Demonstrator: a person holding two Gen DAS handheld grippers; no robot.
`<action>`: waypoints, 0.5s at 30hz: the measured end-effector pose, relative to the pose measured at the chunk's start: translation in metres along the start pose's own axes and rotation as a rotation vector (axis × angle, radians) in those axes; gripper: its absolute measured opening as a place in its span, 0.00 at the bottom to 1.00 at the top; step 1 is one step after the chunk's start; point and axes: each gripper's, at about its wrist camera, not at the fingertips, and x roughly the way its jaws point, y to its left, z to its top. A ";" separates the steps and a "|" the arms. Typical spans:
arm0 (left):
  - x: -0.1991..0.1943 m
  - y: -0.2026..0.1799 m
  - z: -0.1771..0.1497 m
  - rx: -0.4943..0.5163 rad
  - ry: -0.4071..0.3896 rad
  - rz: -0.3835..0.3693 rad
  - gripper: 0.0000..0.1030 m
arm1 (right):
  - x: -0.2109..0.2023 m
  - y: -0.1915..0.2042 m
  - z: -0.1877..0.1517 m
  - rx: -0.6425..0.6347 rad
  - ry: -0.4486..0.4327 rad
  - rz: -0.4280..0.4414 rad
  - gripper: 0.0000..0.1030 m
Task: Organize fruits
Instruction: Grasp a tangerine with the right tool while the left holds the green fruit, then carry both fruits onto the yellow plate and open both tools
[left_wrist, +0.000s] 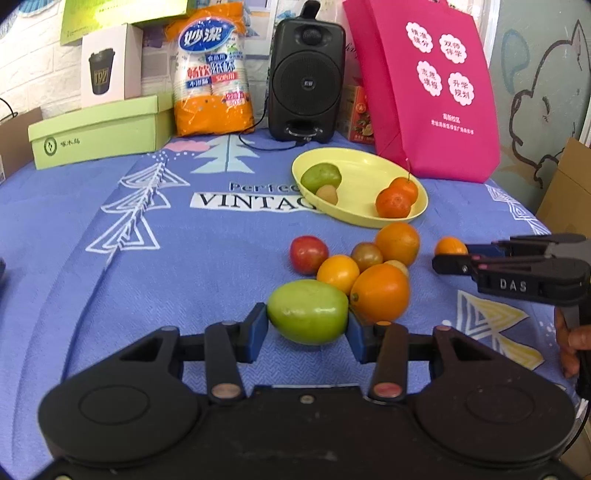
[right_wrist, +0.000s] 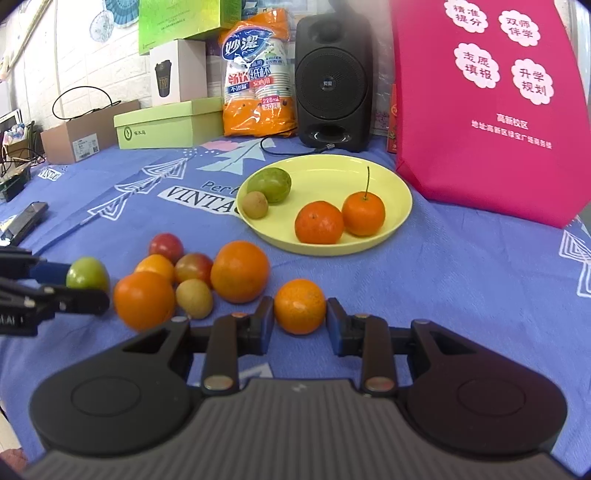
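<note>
Green fruit (left_wrist: 307, 311) between blue-padded jaws | small orange (right_wrist: 300, 311), bright orange | pale yellow plate (right_wrist: 388, 177) | blue cloth (left_wrist: 184, 258) with white line pattern and "VINTAGE" print | magenta bag (left_wrist: 424, 92), white flower labels | black speaker (left_wrist: 306, 79) | light green box (left_wrist: 99, 129)

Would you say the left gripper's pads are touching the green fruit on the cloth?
Touching. In the left wrist view, both blue pads of the left gripper press against the ends of the green fruit, with no gap visible on either side.
</note>
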 end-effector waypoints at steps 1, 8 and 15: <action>-0.003 -0.001 0.001 0.002 -0.005 -0.001 0.43 | -0.003 0.000 -0.001 0.001 0.000 0.003 0.29; -0.010 -0.003 0.020 0.033 -0.027 -0.031 0.43 | -0.014 0.002 0.000 -0.015 -0.014 0.010 0.29; 0.018 -0.016 0.072 0.111 -0.062 -0.057 0.43 | -0.010 -0.004 0.033 -0.063 -0.059 -0.001 0.29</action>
